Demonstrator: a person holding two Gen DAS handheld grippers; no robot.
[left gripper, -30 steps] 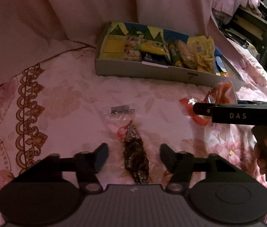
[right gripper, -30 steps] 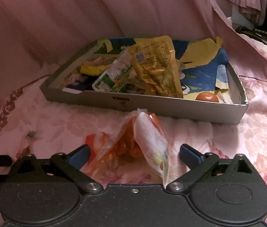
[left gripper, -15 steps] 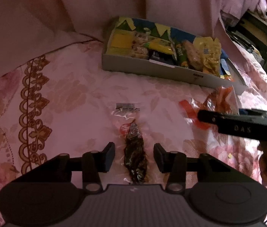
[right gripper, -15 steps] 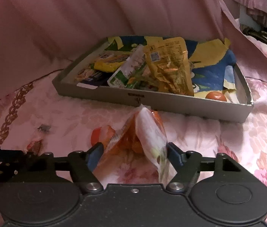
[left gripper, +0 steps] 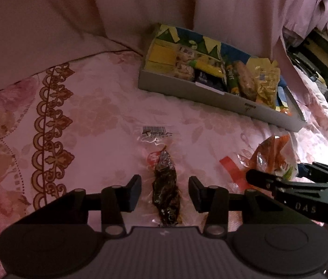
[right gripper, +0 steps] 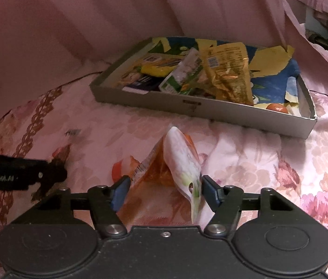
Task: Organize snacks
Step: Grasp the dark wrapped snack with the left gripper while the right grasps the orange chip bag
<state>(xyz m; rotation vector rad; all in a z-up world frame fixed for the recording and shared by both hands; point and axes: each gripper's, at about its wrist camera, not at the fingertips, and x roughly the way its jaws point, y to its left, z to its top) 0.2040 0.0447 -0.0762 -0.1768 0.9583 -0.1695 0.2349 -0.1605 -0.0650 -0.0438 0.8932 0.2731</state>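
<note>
A pink flowered bedspread (left gripper: 98,116) covers the whole surface, and a grey box (right gripper: 210,111) already holding several snacks lies ahead of both grippers, by the pink curtain. The left gripper (left gripper: 164,191) has just been closing; its jaws are apart, with a dark snack packet (left gripper: 166,190) lying between them, not touched. The right gripper (right gripper: 164,191) has just been closing on an orange bag (right gripper: 177,162), and its pads now touch both sides of the crumpled bag. The step in hand seems to be picking up. Next, I think each snack must be held firmly, lifted and carried forward into the box.
</note>
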